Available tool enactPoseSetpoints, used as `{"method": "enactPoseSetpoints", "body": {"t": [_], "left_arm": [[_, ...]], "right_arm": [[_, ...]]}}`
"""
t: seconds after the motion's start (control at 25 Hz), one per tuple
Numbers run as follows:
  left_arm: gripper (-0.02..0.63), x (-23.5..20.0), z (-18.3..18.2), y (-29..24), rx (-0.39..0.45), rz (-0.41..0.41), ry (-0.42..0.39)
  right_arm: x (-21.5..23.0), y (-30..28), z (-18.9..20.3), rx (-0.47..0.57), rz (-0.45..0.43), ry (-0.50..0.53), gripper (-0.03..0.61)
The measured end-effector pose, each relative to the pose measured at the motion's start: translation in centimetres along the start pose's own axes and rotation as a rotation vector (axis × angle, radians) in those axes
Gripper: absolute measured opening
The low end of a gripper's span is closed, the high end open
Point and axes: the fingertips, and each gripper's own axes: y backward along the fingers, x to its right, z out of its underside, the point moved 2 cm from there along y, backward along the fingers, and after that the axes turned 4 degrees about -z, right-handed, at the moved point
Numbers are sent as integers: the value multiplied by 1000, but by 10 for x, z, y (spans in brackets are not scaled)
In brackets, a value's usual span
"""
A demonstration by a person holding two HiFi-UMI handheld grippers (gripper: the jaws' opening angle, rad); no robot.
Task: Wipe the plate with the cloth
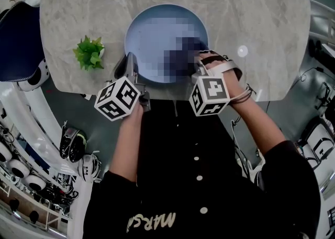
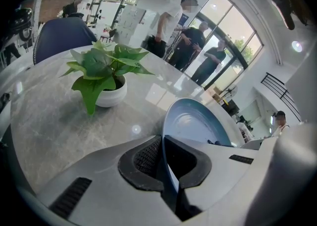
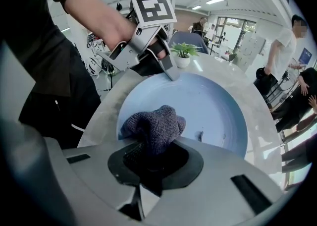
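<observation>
A pale blue plate (image 1: 152, 28) lies on the grey marble table, near its front edge. My left gripper (image 1: 130, 67) is shut on the plate's near-left rim (image 2: 171, 143), which runs between its two pads. My right gripper (image 1: 201, 65) is shut on a dark blue-grey cloth (image 3: 154, 126), bunched and pressed onto the plate's near side (image 3: 208, 106). In the head view a mosaic patch covers the plate's middle and most of the cloth. The right gripper view shows my left gripper (image 3: 171, 74) at the plate's far rim.
A small green plant in a white pot (image 1: 89, 53) stands on the table (image 1: 78, 12) left of the plate. A blue chair (image 1: 18, 39) is at the table's left. Several people (image 2: 190, 39) stand beyond the table by glass doors.
</observation>
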Motion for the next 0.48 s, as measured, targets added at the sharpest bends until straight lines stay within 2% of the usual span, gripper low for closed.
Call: {"method": "enactPoseSetpoints", "body": {"t": [0.48], "left_arm": [[29,-1,0,0,-5,-8,-37]], "right_arm": [[2,1,4,-12,47,-27,32]]}}
